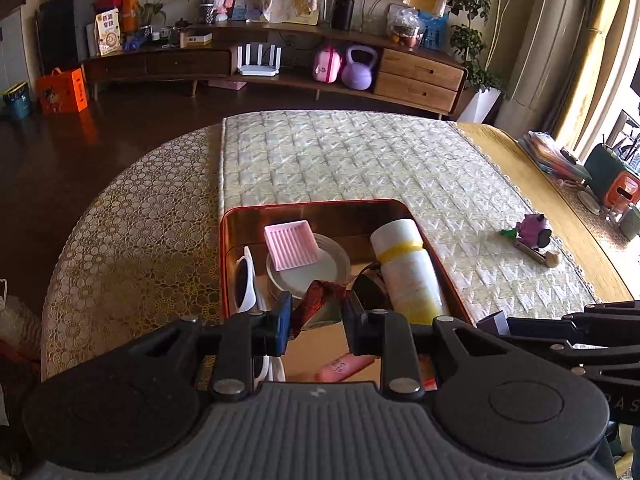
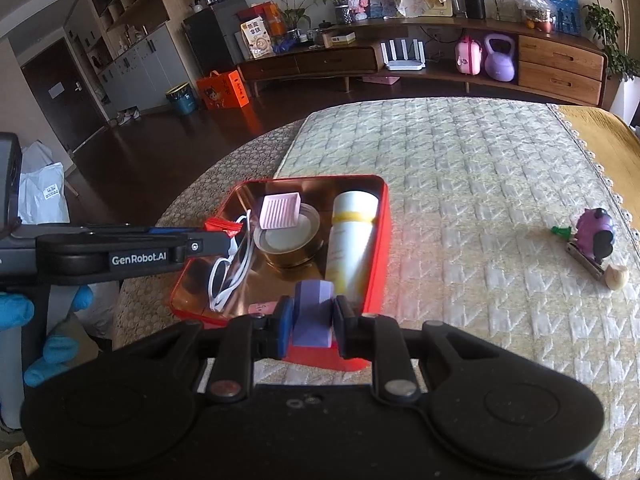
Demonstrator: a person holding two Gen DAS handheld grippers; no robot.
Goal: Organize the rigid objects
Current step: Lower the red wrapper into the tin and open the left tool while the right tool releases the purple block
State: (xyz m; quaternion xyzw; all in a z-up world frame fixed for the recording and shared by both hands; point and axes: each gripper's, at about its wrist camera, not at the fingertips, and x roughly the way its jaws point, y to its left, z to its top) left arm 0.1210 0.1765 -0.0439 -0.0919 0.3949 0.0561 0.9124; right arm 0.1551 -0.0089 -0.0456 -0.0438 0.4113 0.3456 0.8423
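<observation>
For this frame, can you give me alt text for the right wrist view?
The right gripper holds a purple block over the near edge of a red tin containing a white bottle, white sunglasses and a pink tray; the left gripper reaches in holding a red packet.

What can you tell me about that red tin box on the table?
The red tin box is a shallow, lidless rectangular tray with rounded corners, red outside and shiny copper-gold inside, seemingly metal. It sits flat on the quilted table cover. Inside lie a white bottle with a yellow band, a round tin topped by a pink ridged dish, and white sunglasses.
</observation>
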